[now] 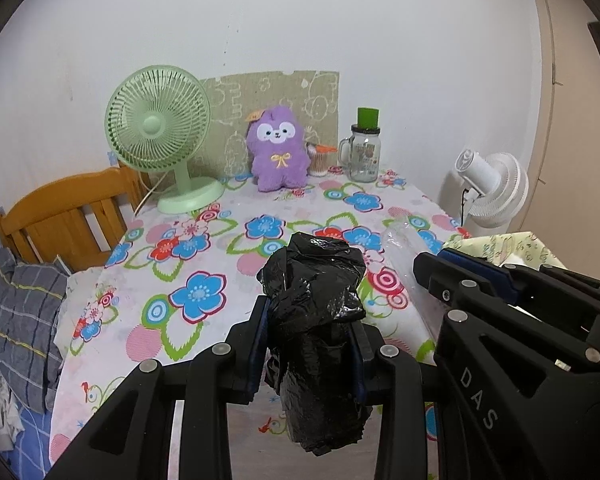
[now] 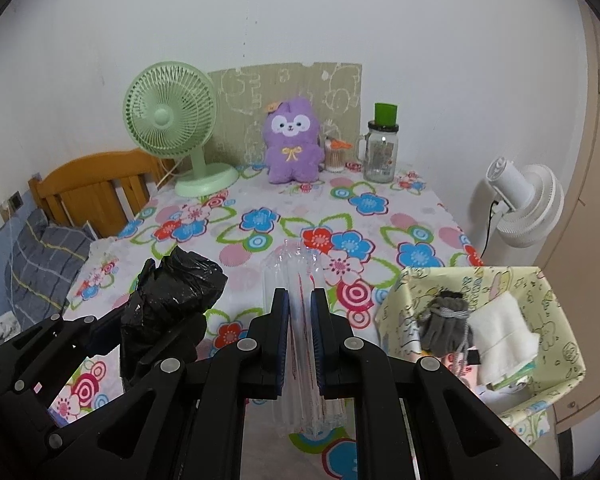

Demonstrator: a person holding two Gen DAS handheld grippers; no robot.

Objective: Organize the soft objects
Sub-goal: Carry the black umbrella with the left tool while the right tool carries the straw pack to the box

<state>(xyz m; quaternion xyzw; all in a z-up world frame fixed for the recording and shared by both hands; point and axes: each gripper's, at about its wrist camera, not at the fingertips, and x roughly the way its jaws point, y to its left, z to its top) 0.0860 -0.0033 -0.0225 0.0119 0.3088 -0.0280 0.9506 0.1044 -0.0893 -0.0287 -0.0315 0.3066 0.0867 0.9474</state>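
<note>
My left gripper (image 1: 308, 312) is shut on a crumpled black plastic bag (image 1: 316, 320) and holds it above the flowered tablecloth (image 1: 204, 264); the bag also shows in the right wrist view (image 2: 172, 300). My right gripper (image 2: 300, 300) is shut on a clear folded plastic packet (image 2: 298, 276) above the table's front; that gripper also shows at the right of the left wrist view (image 1: 440, 268). A yellow patterned fabric bin (image 2: 556, 320) stands at the right, holding a grey knotted cloth (image 2: 446, 324) and a white towel (image 2: 500, 332). A purple plush toy (image 2: 294, 144) sits at the back.
A green desk fan (image 2: 172, 120), a glass jar with a green lid (image 2: 382, 148) and a cotton-swab cup (image 2: 335, 156) stand along the back wall. A white fan (image 2: 528, 208) stands right of the table. A wooden bed frame (image 2: 92, 188) and grey bedding (image 2: 40, 264) lie left.
</note>
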